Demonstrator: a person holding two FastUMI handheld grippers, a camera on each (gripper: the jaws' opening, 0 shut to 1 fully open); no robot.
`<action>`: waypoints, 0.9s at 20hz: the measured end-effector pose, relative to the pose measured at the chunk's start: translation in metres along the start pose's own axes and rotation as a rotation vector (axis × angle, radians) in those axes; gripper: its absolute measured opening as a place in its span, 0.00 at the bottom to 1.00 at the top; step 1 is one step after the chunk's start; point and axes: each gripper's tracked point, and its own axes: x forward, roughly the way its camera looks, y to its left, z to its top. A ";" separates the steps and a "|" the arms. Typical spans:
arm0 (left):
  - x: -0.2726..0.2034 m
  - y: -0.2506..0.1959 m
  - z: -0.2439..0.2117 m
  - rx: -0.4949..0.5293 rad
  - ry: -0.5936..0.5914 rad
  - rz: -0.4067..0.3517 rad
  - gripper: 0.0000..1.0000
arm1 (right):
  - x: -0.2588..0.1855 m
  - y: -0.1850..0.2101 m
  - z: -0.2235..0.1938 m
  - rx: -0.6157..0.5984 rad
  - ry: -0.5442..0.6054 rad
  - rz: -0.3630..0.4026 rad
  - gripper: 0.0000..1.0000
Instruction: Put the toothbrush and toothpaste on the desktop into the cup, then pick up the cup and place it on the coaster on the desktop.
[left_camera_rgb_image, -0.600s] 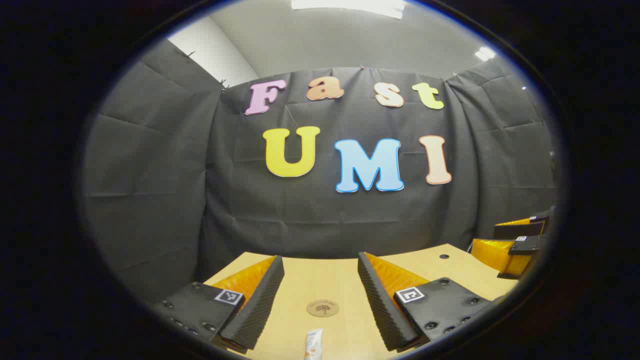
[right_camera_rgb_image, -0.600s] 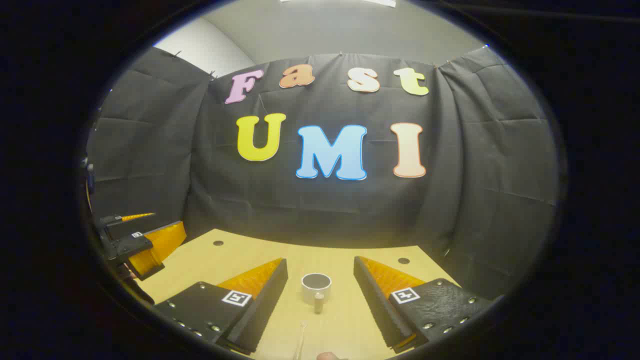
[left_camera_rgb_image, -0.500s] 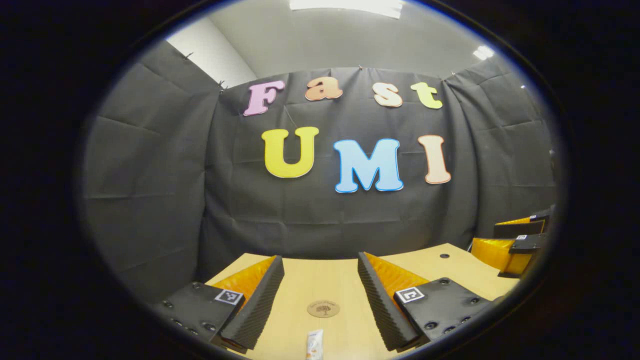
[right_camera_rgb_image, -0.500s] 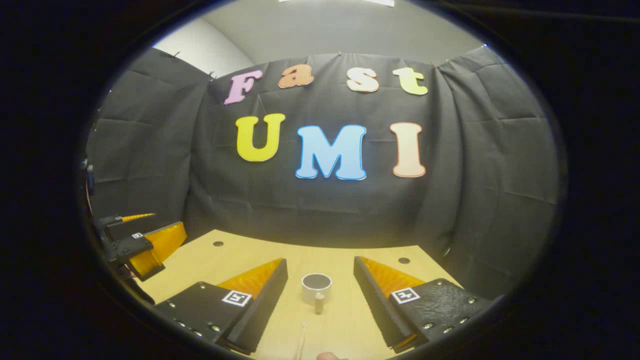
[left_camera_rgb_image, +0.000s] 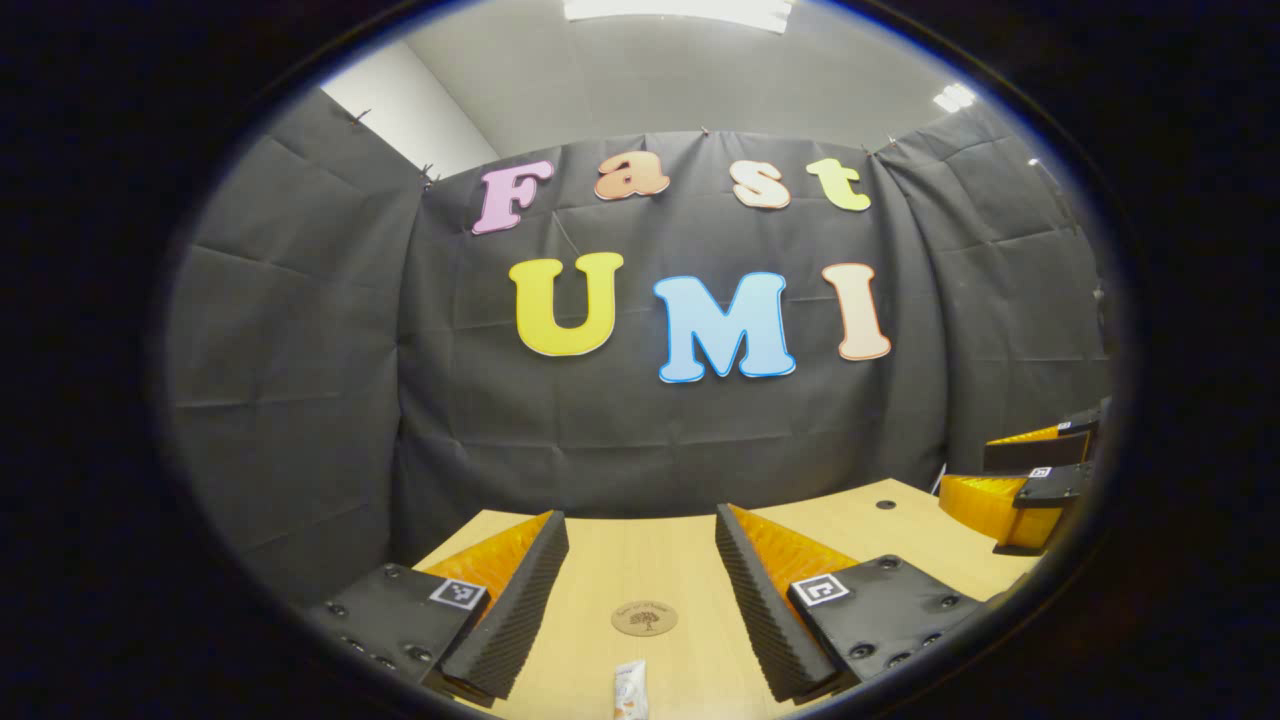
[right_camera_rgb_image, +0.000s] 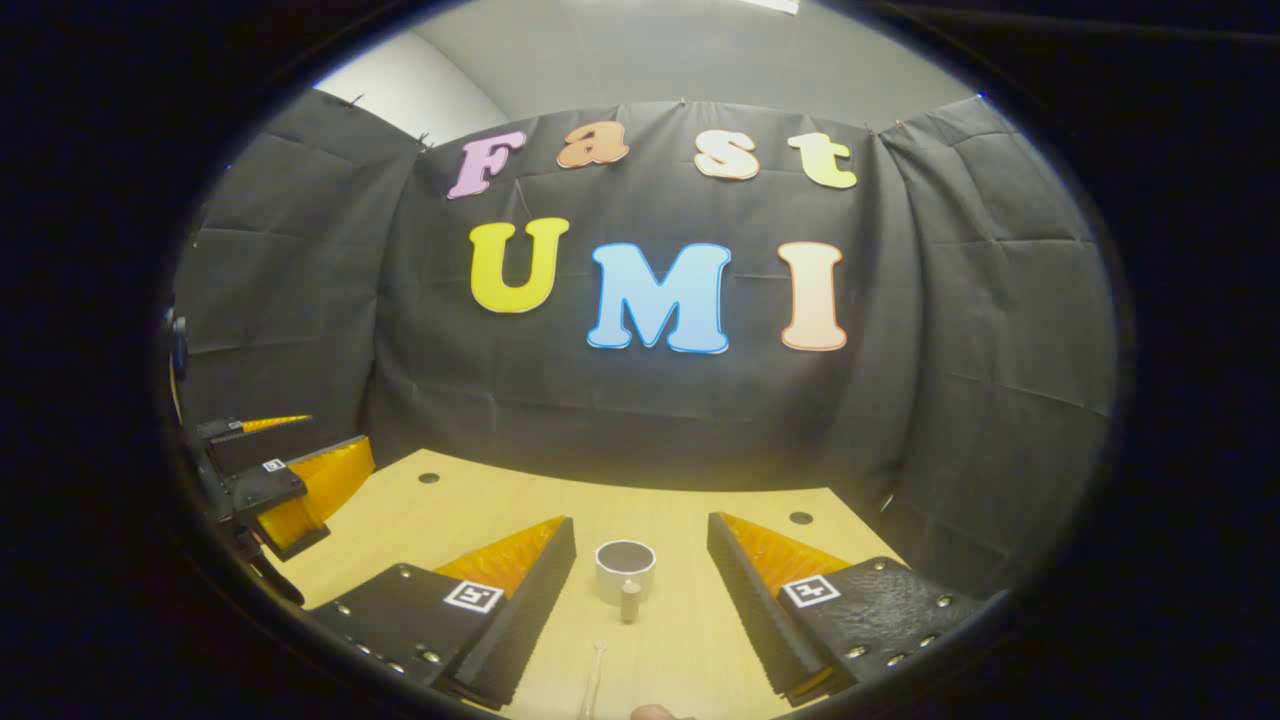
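Note:
In the left gripper view my left gripper (left_camera_rgb_image: 640, 535) is open above the wooden desktop (left_camera_rgb_image: 600, 570). Between its fingers, farther on, lies a round brown coaster (left_camera_rgb_image: 644, 617). The tip of a white toothpaste tube (left_camera_rgb_image: 630, 692) shows at the bottom edge. In the right gripper view my right gripper (right_camera_rgb_image: 640, 540) is open too. A white cup (right_camera_rgb_image: 625, 568) with a wooden handle stands on the desktop between its fingers. A thin pale toothbrush (right_camera_rgb_image: 594, 675) lies nearer, at the bottom edge. Nothing sits between either pair of fingers.
The right gripper (left_camera_rgb_image: 1030, 480) shows at the right edge of the left gripper view, and the left gripper (right_camera_rgb_image: 280, 480) at the left edge of the right gripper view. Black cloth walls close the desk behind and at the sides. Small round holes (right_camera_rgb_image: 800, 518) mark the desktop's far corners.
Both views have shifted slightly; the cup and the coaster sit a little differently in view. Both grippers stay open and hold nothing.

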 end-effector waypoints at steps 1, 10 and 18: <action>0.000 0.001 -0.001 -0.002 0.003 0.002 0.96 | 0.000 0.000 -0.001 -0.003 0.004 0.002 0.86; 0.003 0.004 -0.032 -0.018 0.102 -0.019 0.94 | 0.009 0.015 -0.032 0.020 0.118 0.047 0.86; 0.021 -0.005 -0.078 0.009 0.247 -0.044 0.95 | 0.028 0.027 -0.082 0.015 0.274 0.068 0.86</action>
